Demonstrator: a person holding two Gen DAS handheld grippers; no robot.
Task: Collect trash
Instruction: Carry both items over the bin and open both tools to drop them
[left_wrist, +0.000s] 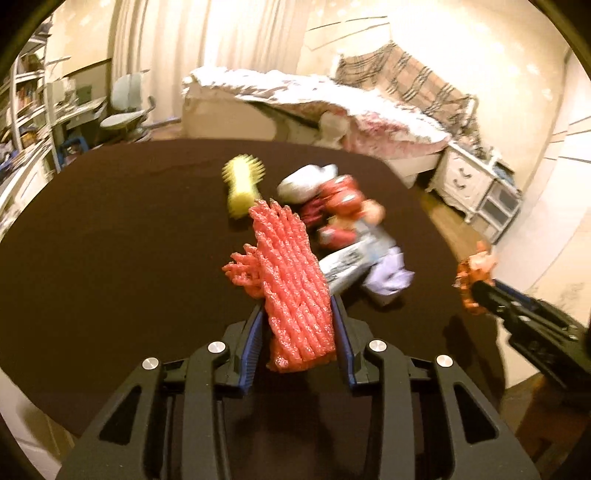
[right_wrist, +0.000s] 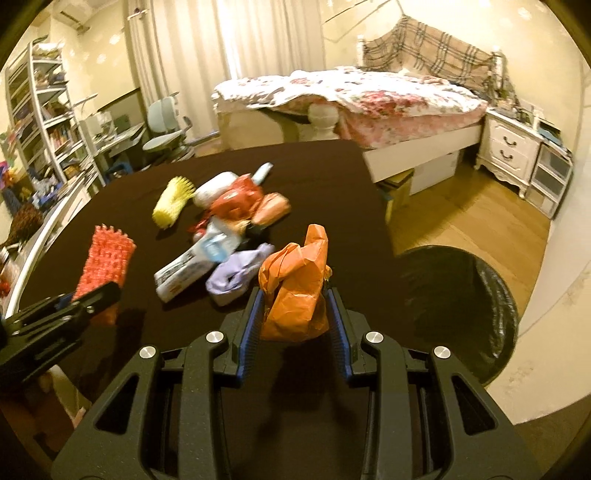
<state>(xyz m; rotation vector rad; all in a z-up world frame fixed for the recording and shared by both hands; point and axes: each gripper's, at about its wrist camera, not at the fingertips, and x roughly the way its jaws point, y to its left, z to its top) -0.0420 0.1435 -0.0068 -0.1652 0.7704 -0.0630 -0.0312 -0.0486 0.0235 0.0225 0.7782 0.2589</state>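
Your left gripper squeezes the red foam net; your right gripper squeezes the orange wrapper. Hold tight and carry both 2 to the black bin.

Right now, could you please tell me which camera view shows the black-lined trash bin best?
The right wrist view: the black-lined trash bin sits in plain sight on the floor beside the dark table. The left wrist view does not show it.
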